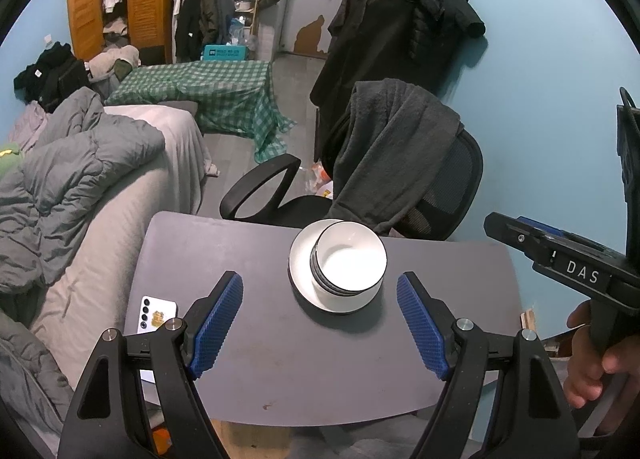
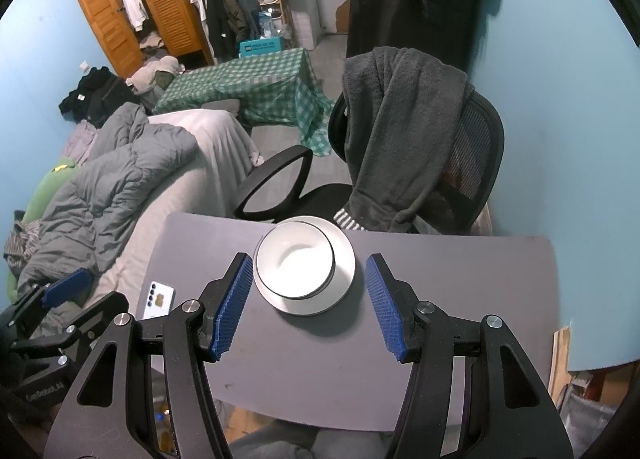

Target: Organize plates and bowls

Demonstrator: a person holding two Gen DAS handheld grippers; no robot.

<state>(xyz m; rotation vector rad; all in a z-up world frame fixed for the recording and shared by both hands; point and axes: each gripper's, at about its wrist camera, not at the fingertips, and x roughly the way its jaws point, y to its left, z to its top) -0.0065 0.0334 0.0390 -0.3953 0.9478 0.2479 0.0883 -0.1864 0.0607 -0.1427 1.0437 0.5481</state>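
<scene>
A stack of white bowls with dark rims (image 1: 347, 267) (image 2: 295, 263) stands on a white plate (image 1: 300, 283) (image 2: 344, 259) near the far edge of a small grey table (image 1: 256, 359) (image 2: 460, 299). My left gripper (image 1: 320, 287) hangs open above the table, short of the stack, nothing between its blue pads (image 1: 218, 323). My right gripper (image 2: 310, 271) is open too, its blue pads (image 2: 234, 303) flanking the plate from the near side without touching it. In the left wrist view the right gripper's body is seen at the right edge, held by a hand (image 1: 592, 363).
A white phone (image 1: 156, 319) (image 2: 161, 299) lies at the table's left edge. A black office chair (image 1: 440, 179) (image 2: 472, 163) draped with a grey garment stands just behind the table. A bed with grey bedding (image 1: 80, 179) (image 2: 120, 179) runs along the left.
</scene>
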